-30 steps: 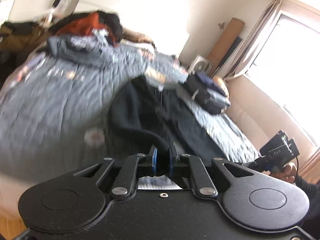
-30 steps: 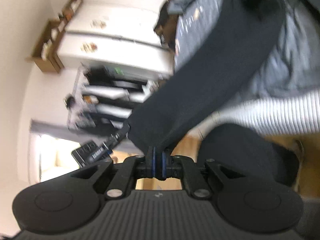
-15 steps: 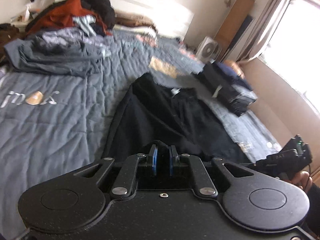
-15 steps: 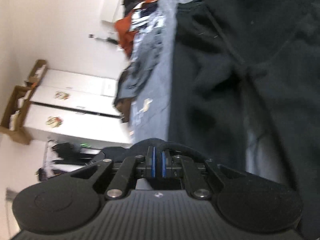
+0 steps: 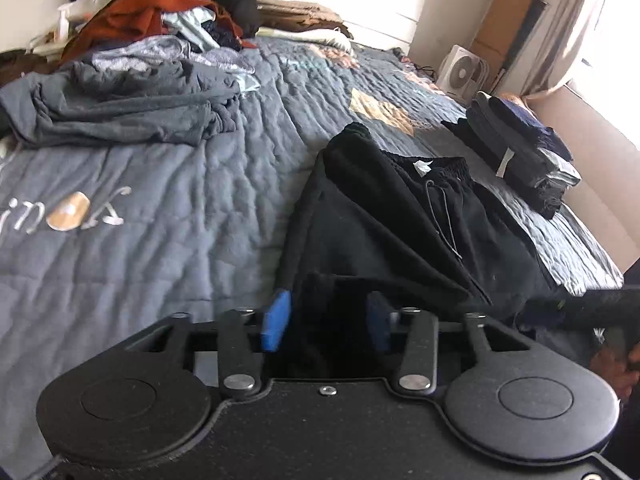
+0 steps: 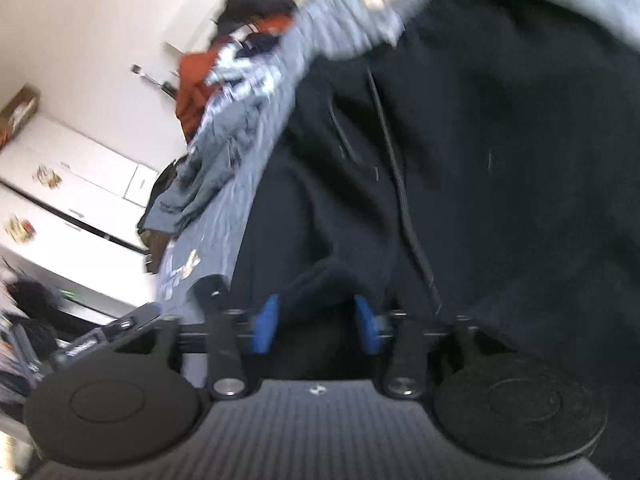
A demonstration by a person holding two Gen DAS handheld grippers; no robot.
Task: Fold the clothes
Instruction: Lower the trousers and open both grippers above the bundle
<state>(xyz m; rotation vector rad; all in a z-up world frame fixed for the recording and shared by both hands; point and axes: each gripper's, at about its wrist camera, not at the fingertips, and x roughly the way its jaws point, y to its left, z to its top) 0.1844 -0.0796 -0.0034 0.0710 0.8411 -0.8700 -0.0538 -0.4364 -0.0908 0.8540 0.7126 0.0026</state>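
Note:
Black drawstring pants (image 5: pixel 400 208) lie spread on the grey quilted bed (image 5: pixel 180 184), waistband at the far end. My left gripper (image 5: pixel 326 322) is at their near edge, its jaws opening; black cloth lies loose between the blue pads (image 5: pixel 276 320), which stand apart from it. In the right wrist view the pants (image 6: pixel 480 160) fill the picture, tilted. My right gripper (image 6: pixel 316 324) is opening too, with a fold of black cloth between its pads but not pinched. The right gripper's black body (image 5: pixel 592 308) and a hand show at the left view's right edge.
A crumpled grey garment (image 5: pixel 120 104) and a pile of orange, black and pale clothes (image 5: pixel 168 16) lie at the bed's far left. A stack of folded dark clothes (image 5: pixel 520 152) sits at the right edge. A white fan (image 5: pixel 460 74) and a curtained window stand beyond. White cabinets (image 6: pixel 60 200) stand left.
Both grippers carried the pants down onto the bed, spreading them flat. Both were shut on the cloth half a second ago; now their pads stand apart and the cloth lies loose.

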